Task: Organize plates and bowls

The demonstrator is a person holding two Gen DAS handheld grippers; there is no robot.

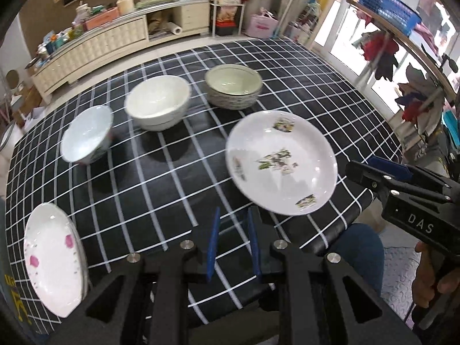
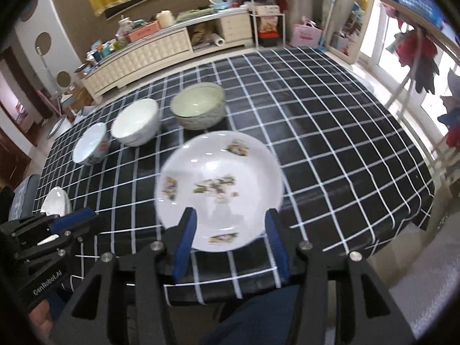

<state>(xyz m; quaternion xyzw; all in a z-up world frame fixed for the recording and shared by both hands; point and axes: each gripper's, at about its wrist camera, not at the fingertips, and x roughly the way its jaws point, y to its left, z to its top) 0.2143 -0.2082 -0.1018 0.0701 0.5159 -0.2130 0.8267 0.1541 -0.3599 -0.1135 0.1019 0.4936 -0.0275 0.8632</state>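
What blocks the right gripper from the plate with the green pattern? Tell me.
Nothing visible does. The plate lies on the checked tablecloth directly ahead of the right gripper, whose open jaws frame its near rim. The three bowls sit beyond it.

Beyond the fingertips, a white floral plate (image 2: 221, 189) is lying flat nearest, a pink-flowered plate (image 1: 53, 261) is sitting far left, and three upright bowls — floral (image 1: 87, 135), white (image 1: 157, 102), grey-green (image 1: 233, 89) — are standing farther off.

tablecloth (image 1: 161, 189): black, white grid
plate by green bowl (image 1: 280, 162): white, floral motifs
green bowl (image 1: 233, 90): pale green inside
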